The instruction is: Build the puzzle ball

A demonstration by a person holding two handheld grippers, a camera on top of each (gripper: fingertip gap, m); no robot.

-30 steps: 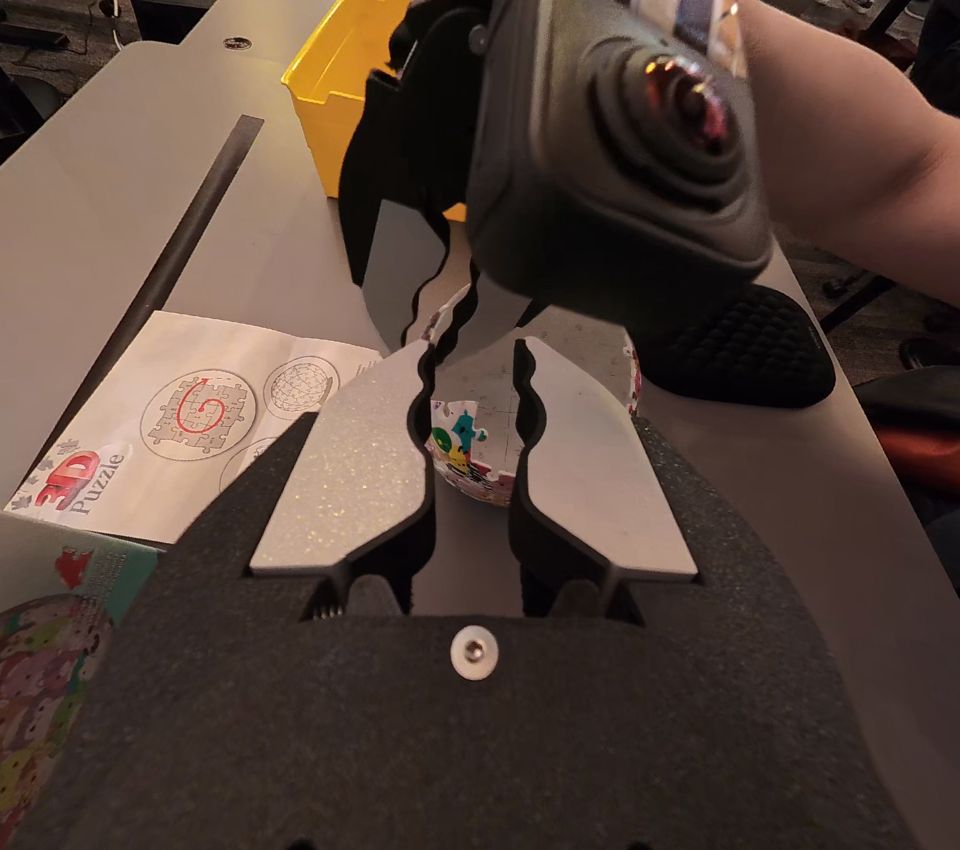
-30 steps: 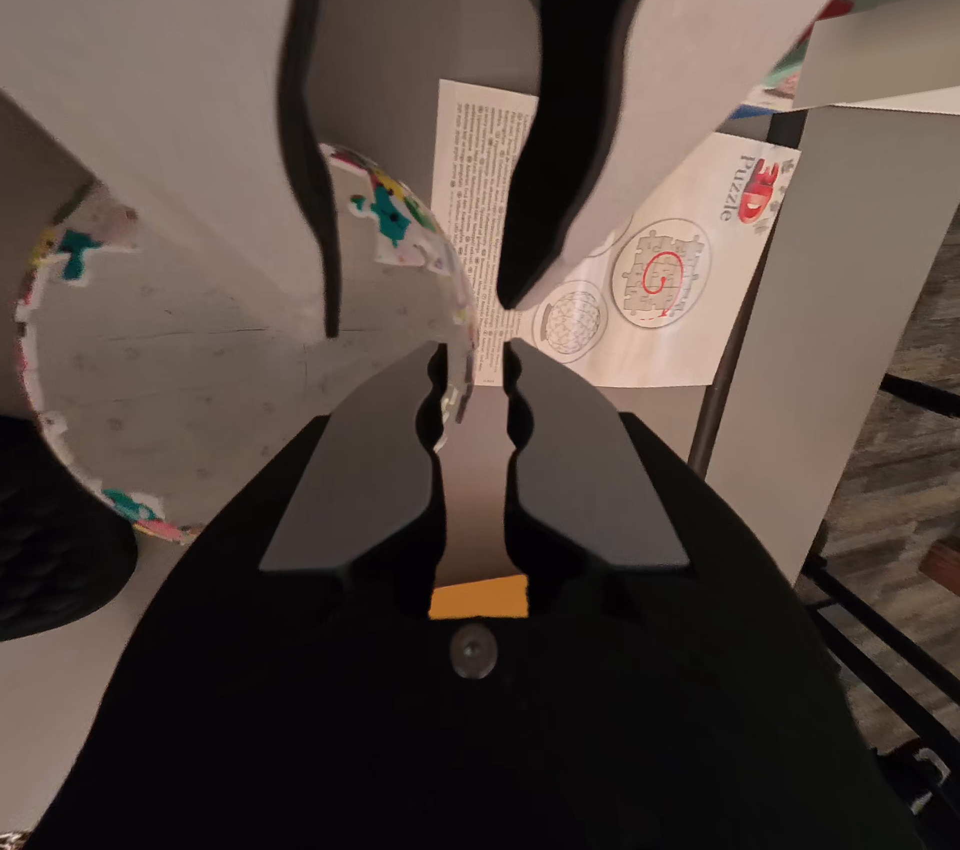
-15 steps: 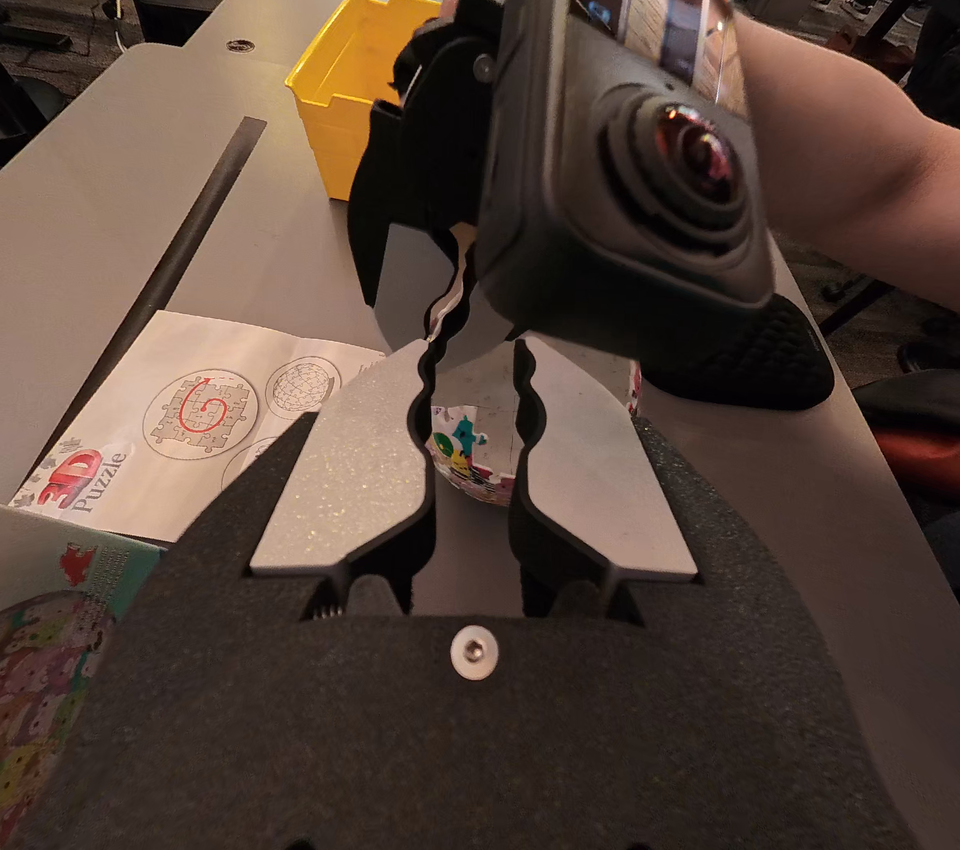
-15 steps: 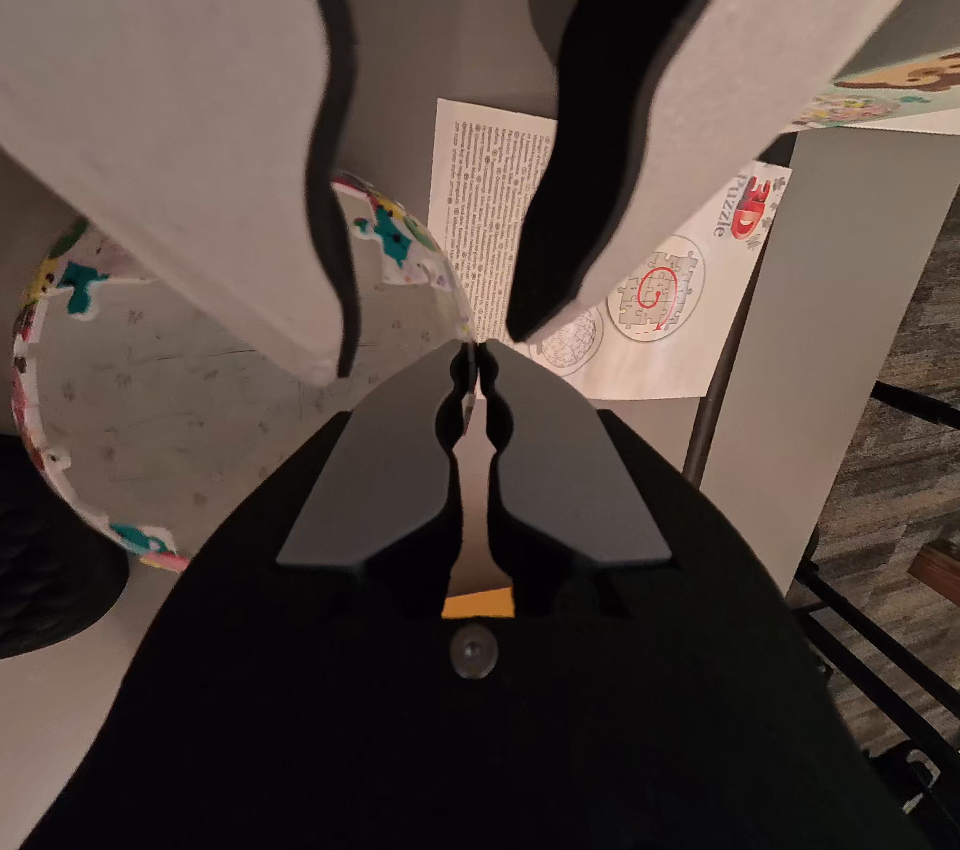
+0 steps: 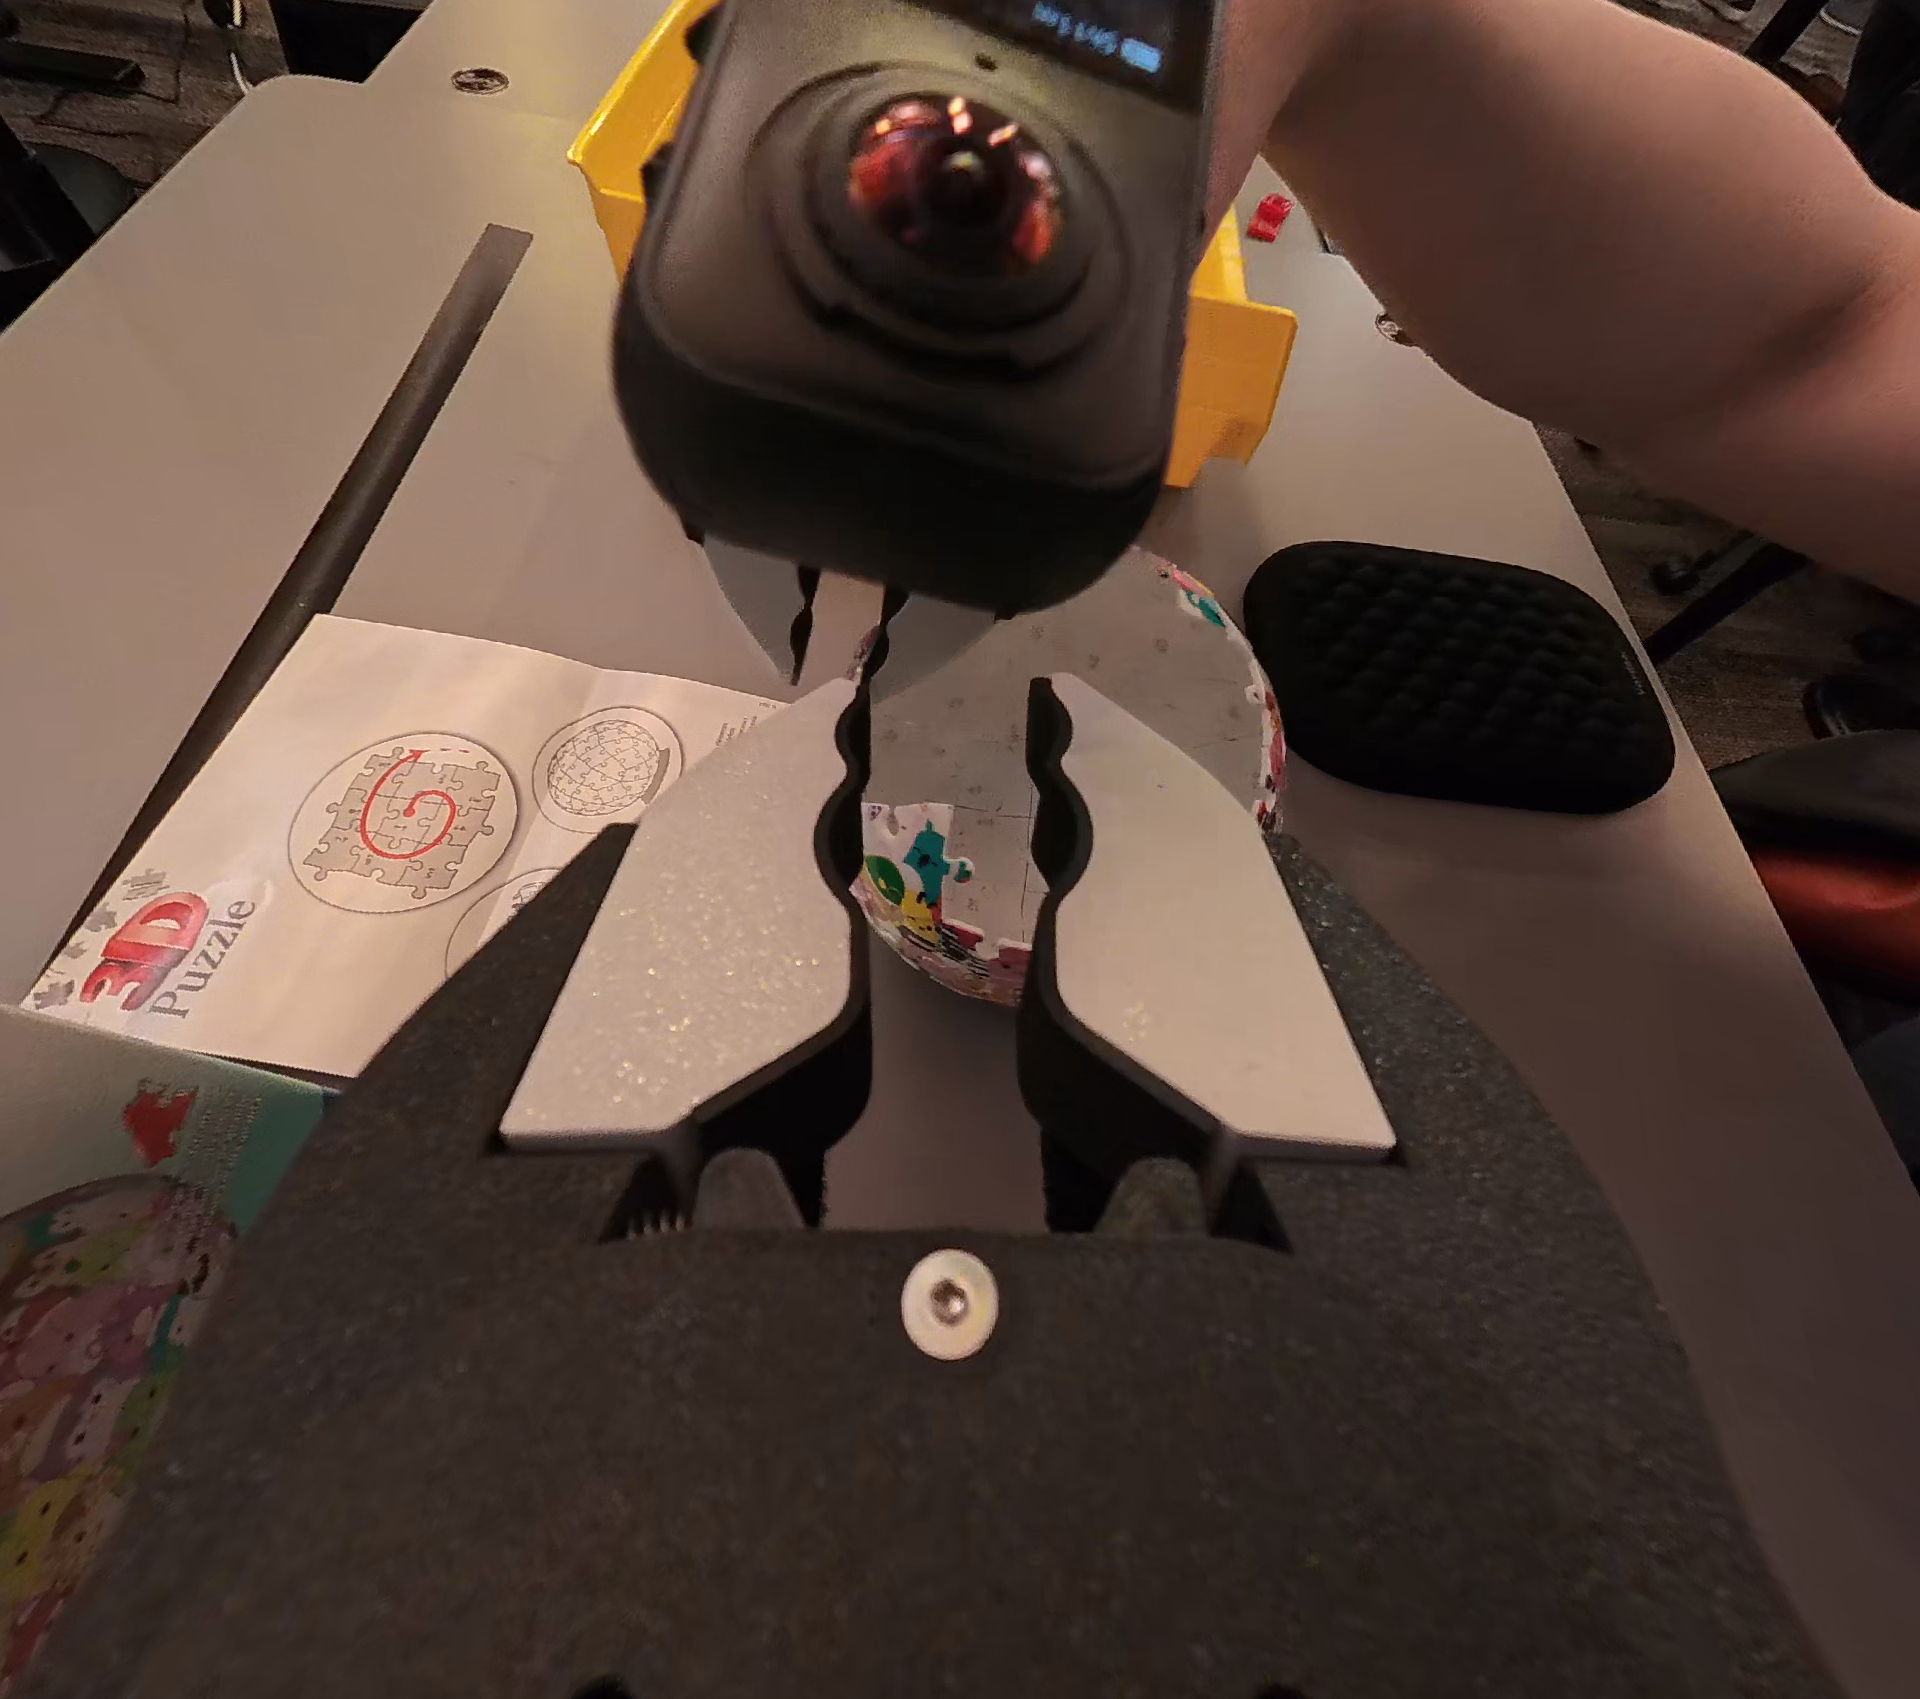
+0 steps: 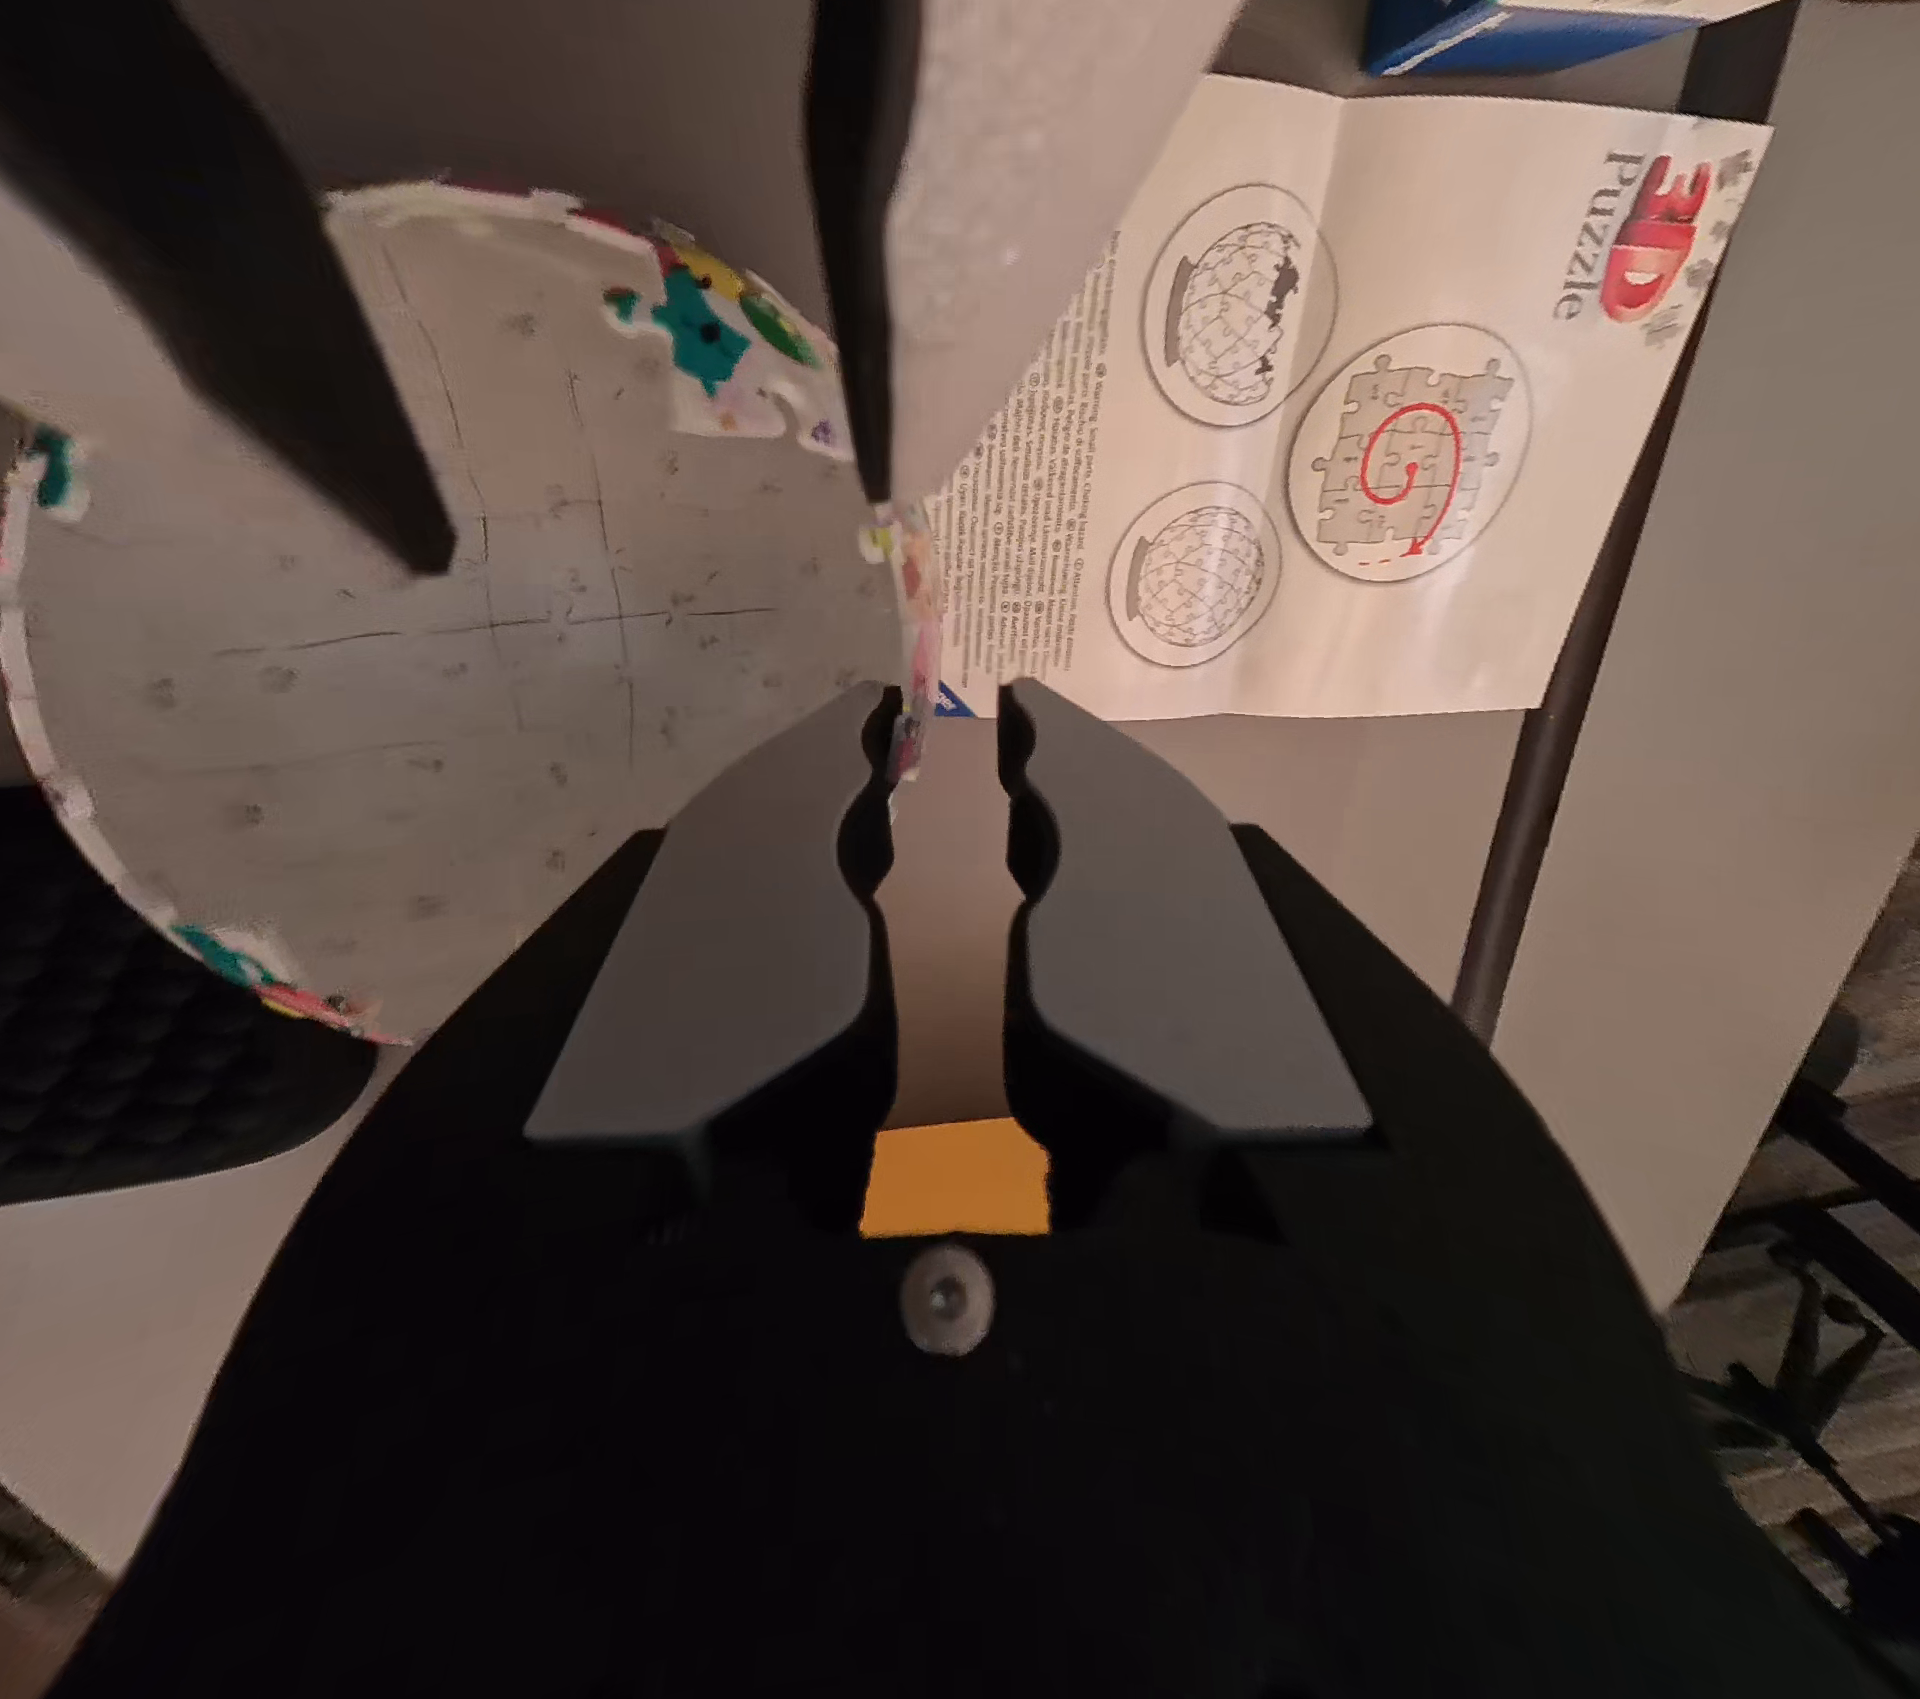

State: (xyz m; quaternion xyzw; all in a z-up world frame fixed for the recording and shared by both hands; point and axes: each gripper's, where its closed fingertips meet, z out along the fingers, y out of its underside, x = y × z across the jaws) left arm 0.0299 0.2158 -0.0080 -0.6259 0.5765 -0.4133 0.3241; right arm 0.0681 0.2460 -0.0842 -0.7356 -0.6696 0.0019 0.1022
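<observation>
The puzzle ball (image 5: 935, 911) is a half-built open shell, white inside and with colourful prints outside, resting on the grey table (image 5: 260, 361). My left gripper (image 5: 945, 704) is open just above its near rim. My right gripper (image 5: 847, 641) points down at the rim from the far side, its camera facing me. In the right wrist view the shell (image 6: 364, 714) lies to the left, and its rim edge stands between the fingers of my right gripper (image 6: 945, 704), against the left one; the jaws are apart. The left gripper (image 6: 655, 527) has one finger over the bowl and one at the rim.
A yellow bin (image 5: 1226, 361) stands behind the ball. A black pad (image 5: 1455, 673) lies to its right. The instruction sheet (image 5: 416, 797) and the puzzle box (image 5: 94, 1337) lie to the left, beside a dark slot (image 5: 364, 486) in the table. A person's arm (image 5: 1558, 143) reaches in from the right. One gripper's finger ends stand about 9 centimeters off the other's. To reach the dark slot (image 5: 364, 486) in a straight line is about 25 centimeters for my right fingers, about 30 centimeters for my left. My right wrist view (image 6: 1513, 876) looks at it from another angle.
My right gripper pinched nearly shut at the rim half a second ago and has opened again. It has also swung round to face the left gripper. The left gripper stays open.
</observation>
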